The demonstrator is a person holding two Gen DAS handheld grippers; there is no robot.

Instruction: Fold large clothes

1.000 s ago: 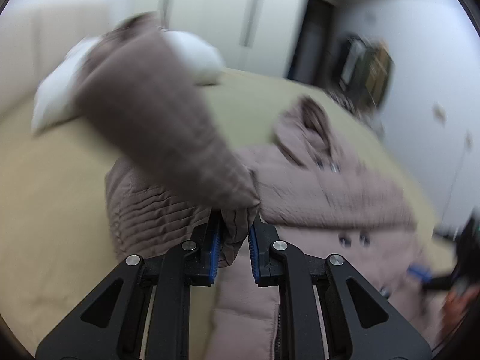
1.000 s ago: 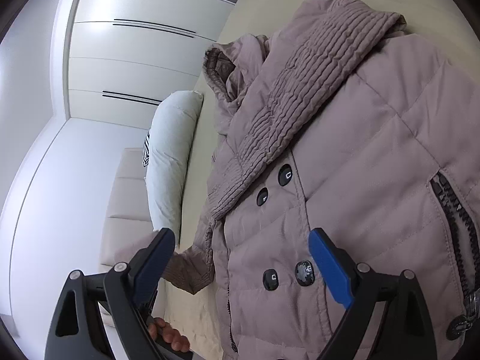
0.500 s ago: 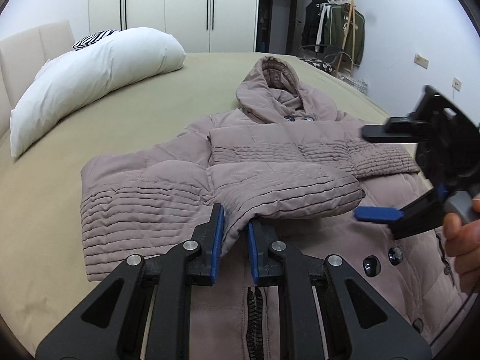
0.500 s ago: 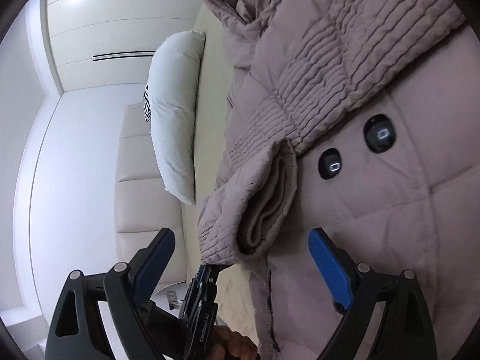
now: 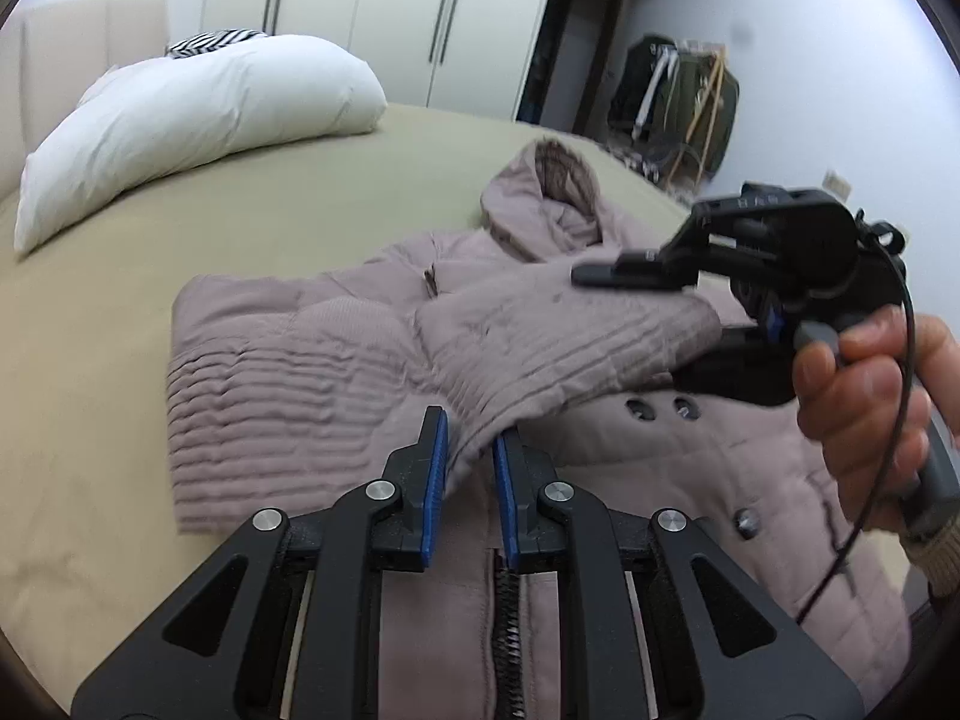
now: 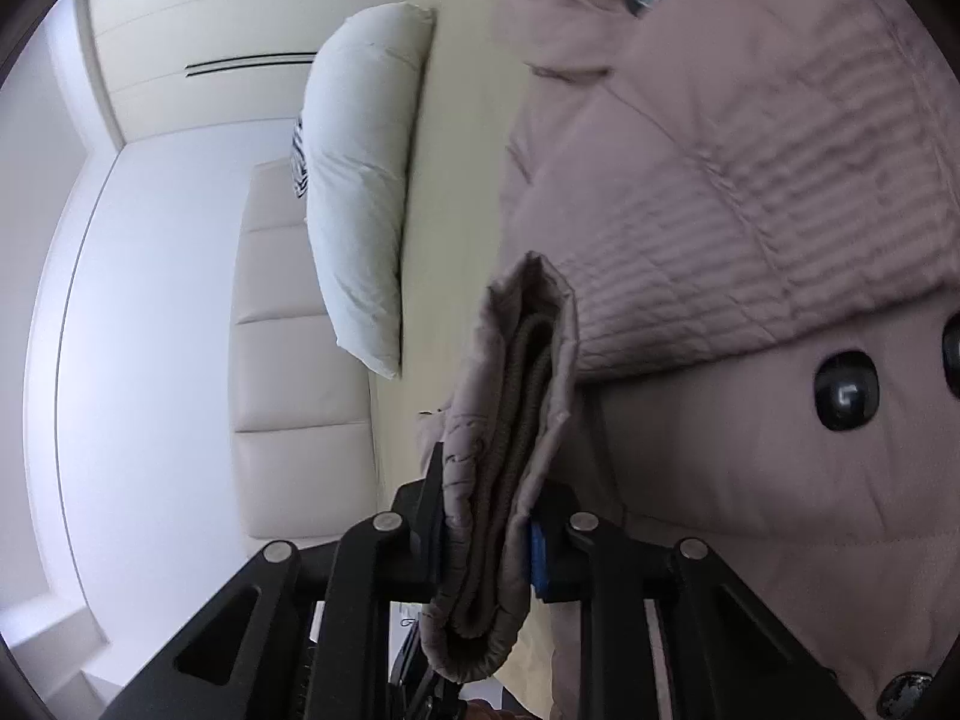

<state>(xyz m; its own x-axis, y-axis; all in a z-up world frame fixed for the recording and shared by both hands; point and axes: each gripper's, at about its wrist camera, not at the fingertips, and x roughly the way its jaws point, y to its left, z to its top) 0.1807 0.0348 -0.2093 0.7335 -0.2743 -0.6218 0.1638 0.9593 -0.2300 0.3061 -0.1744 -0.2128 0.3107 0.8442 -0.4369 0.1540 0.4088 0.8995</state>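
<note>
The coat [image 5: 600, 432] lies flat on the bed [image 5: 90, 396], one sleeve [image 5: 558, 348] folded across its chest, long axis from 8 to 2 o'clock. The left gripper [image 5: 469, 468] has its jaws slightly parted around the sleeve's near edge, while the right gripper [image 6: 489, 531], nearer the cuff [image 6: 510, 432], is clamped on it at 2 o'clock

The coat [image 5: 630, 480] was a dusty-pink quilted one with a hood [image 5: 543, 204], dark buttons and a black zipper. It lay front up on the bed, hood toward the far side. One sleeve [image 5: 558, 348] was folded across the chest — its ribbed-quilted cuff [image 6: 504, 474], with a brownish knit lining, stood lifted off the front. The body was spread flat.
</note>
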